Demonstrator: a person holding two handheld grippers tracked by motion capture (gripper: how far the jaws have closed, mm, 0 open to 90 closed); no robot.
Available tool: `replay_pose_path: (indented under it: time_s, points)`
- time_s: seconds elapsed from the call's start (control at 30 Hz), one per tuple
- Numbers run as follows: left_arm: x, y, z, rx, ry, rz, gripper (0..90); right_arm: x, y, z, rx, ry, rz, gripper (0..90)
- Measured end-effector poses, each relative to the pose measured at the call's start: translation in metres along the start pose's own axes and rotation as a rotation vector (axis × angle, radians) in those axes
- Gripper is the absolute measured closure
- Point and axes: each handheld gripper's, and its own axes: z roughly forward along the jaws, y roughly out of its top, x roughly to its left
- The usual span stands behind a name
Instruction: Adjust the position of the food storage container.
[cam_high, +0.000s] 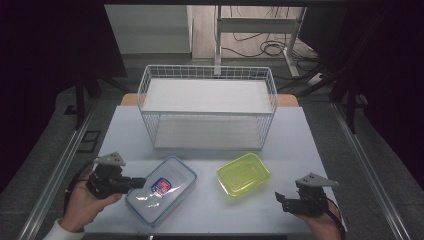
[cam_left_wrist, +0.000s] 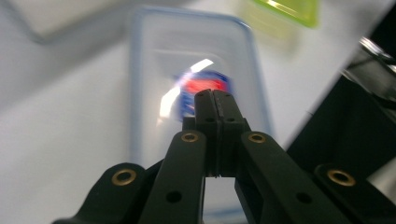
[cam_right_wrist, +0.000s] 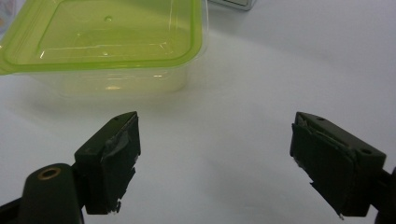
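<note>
**Left gripper at the clear box, right gripper waiting by the green one**

The left gripper (cam_high: 141, 182) has its jaws pressed flat together with nothing between them, its tip at the near-left edge of the clear lidded box (cam_high: 161, 189), which lies on the bench (cam_high: 295, 150) at a slant, a red-and-blue label showing through its lid; the right gripper (cam_right_wrist: 215, 161) stands with jaws wide apart and empty, a little short of the green container (cam_high: 244, 174), which sits just right of the clear box; to take the clear box well, my judgement is that the left jaws must first open wide enough to pass over its rim, then close on the rim squarely so the slick lid does not slip. Behind both containers stands a white wire basket (cam_high: 207, 107) with two levels; its front wall would stand in the way of any low carry toward it, so a lift over the rim looks needed; the two containers lie near each other, and a careless sweep could knock the green one.
</note>
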Motion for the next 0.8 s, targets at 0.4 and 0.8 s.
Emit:
replay_pose_path:
  time_s: [0.4,0.8]
  points:
    - [-0.068,-0.019,0.043,0.168,-0.053,0.133,90.0,-0.001,0.000,0.000,0.001,-0.004,0.003,16.4]
    - [-0.077,-0.043,0.081,0.253,0.011,0.146,90.0,-0.002,-0.001,0.000,-0.001,-0.019,0.005,16.8]
